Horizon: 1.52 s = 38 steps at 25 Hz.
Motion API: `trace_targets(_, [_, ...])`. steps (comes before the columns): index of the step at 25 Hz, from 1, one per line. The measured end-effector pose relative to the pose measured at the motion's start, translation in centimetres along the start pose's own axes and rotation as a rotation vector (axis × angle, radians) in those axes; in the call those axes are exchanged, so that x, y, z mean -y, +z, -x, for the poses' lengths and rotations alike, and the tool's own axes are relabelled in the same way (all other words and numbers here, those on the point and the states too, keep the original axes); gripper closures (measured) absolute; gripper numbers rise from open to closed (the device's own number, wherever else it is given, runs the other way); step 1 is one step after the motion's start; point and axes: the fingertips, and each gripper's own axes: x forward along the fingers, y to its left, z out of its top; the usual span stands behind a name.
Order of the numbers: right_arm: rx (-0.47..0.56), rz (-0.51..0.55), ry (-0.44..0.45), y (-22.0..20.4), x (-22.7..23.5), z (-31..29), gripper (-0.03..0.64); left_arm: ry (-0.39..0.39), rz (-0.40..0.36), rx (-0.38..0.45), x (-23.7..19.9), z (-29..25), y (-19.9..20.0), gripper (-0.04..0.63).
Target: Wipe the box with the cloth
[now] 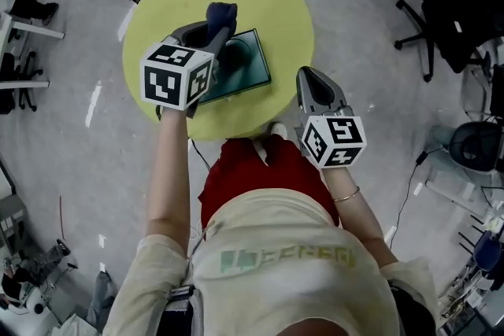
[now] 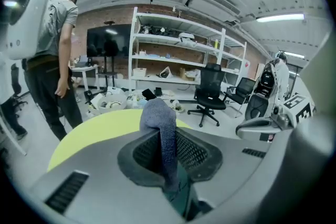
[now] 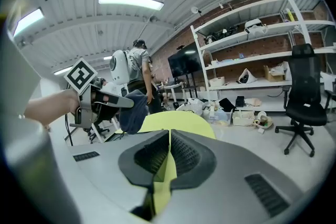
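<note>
A flat dark green box [image 1: 240,67] lies near the middle of the round yellow table [image 1: 272,4]. My left gripper [image 1: 219,31] hovers over the box's left part, shut on a dark blue cloth [image 1: 221,12] that bunches out past the fingertips; in the left gripper view the cloth [image 2: 161,128] hangs pinched between the jaws, with a sliver of the green box [image 2: 181,196] below. My right gripper [image 1: 309,83] is at the table's near right edge, off the box, shut with nothing in it [image 3: 168,136]. The right gripper view shows the left gripper [image 3: 102,99] holding the cloth [image 3: 134,113].
A person [image 2: 50,55] stands beyond the table's far left side. Office chairs [image 1: 441,20] and white shelving [image 2: 178,55] are around the room, with boxes and clutter on the floor [image 2: 113,99]. The table top right of the box is bare yellow.
</note>
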Motion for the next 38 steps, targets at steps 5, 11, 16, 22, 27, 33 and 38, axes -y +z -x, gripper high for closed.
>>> trace_targets(5, [-0.004, -0.014, -0.027, -0.4, 3.0, 1.4, 0.578, -0.106, 0.023, -0.009, 5.2, -4.1, 0.7, 0.531])
trace_targets(11, [-0.036, -0.012, -0.039, -1.6, 3.9, 1.4, 0.578, -0.092, 0.046, -0.1, 5.2, -7.3, -3.7, 0.531])
trace_targets(16, [-0.067, -0.002, -0.03, -2.1, 2.8, 0.0, 0.578, -0.022, -0.004, -0.167, 2.3, -7.7, -6.5, 0.531])
trace_targets(22, [-0.091, 0.024, 0.009, -2.8, -1.1, -2.1, 0.578, 0.037, 0.0, -0.192, -1.8, -4.9, -9.2, 0.529])
trace_targets(27, [-0.101, 0.047, 0.058, -3.1, -5.0, -4.0, 0.578, 0.072, 0.02, -0.196, -4.9, -1.9, -11.1, 0.531])
trace_targets(33, [-0.116, 0.074, 0.121, -3.6, -9.7, -5.7, 0.578, 0.143, 0.043, -0.204, -8.4, 2.7, -13.6, 0.529])
trace_targets(38, [-0.13, 0.101, 0.176, -4.3, -12.7, -6.3, 0.578, 0.193, 0.103, -0.165, -10.3, 6.0, -15.0, 0.529])
